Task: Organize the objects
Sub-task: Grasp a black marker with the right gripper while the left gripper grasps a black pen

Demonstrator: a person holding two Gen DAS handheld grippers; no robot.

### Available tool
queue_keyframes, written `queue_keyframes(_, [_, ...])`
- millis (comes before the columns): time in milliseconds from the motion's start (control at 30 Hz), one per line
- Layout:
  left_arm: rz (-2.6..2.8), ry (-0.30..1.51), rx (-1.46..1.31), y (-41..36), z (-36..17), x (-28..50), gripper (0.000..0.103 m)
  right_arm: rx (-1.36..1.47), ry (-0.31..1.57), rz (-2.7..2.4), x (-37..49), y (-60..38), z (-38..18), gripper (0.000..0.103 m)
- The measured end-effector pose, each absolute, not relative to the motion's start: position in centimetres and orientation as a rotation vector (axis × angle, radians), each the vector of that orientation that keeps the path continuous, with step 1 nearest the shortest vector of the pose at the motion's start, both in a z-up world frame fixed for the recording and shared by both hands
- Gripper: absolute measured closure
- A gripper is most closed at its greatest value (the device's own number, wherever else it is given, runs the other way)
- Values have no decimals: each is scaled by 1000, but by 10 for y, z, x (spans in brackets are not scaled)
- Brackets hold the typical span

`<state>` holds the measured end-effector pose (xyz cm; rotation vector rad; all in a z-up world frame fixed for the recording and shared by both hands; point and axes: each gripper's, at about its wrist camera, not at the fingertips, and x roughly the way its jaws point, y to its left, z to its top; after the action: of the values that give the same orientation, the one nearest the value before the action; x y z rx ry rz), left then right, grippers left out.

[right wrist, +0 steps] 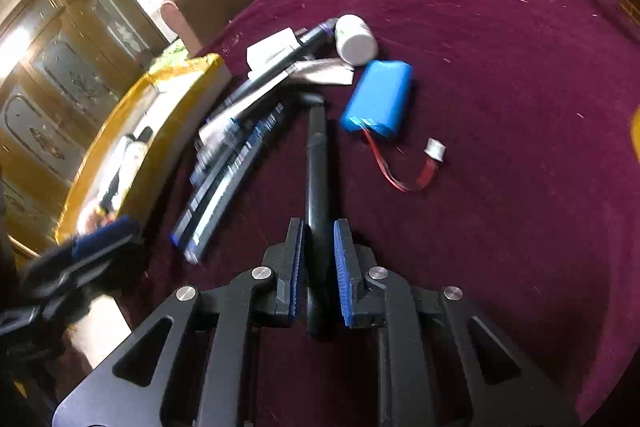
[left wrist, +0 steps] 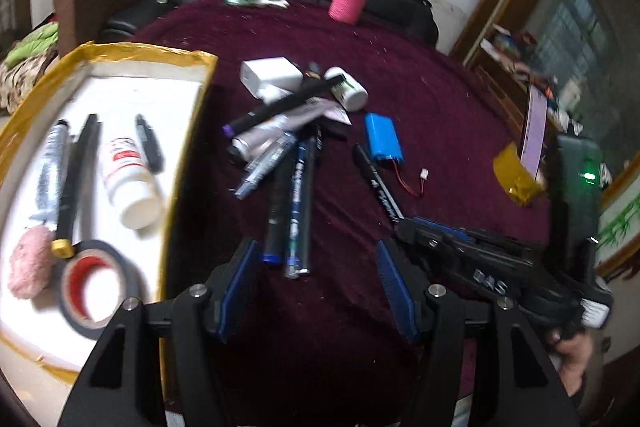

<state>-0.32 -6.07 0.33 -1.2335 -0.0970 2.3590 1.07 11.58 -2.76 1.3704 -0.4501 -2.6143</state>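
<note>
The tray (left wrist: 120, 83), gold-taped round its rim, sits at the left on the maroon cloth (left wrist: 420, 99) and is the only container here. In it lie a tape roll (left wrist: 98, 287), a white bottle (left wrist: 128, 179) on its side, several pens (left wrist: 78, 171) and something pink and fuzzy (left wrist: 30, 267) at the near end. There looks to be room left at its far end.

Right of the tray is a loose heap (left wrist: 280, 139): pens, a tube, a white box, a small bottle. A blue battery (right wrist: 378, 99) with a red lead lies just beyond it.

The right gripper (right wrist: 318, 267) is closed on a black marker (right wrist: 316, 163), gripping its near end while the far end points into the heap. A marker should be light, stiff and smooth; held so far back it may swing, so a grip nearer the middle would seem steadier.

The left gripper (left wrist: 316, 279) hangs open over the near ends of the pens, holding nothing.
</note>
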Motion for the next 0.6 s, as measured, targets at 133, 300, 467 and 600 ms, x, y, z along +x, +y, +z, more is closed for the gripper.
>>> queue_keyframes(133, [2361, -46, -1231, -45, 0, -11, 56, 1371, -400, -2654, 20, 120, -28, 88])
queue_keyframes(300, [2370, 82, -1208, -22, 1, -26, 64, 1311, -426, -2651, 23, 124, -30, 87])
queue_keyframes(467, [2330, 174, -1291, -7, -15, -47, 70, 1279, -456, -2642, 24, 129, -32, 87])
queue_keyframes(600, [2297, 162, -1364, -5, -24, -61, 76, 1274, -492, -2622, 24, 132, -33, 87])
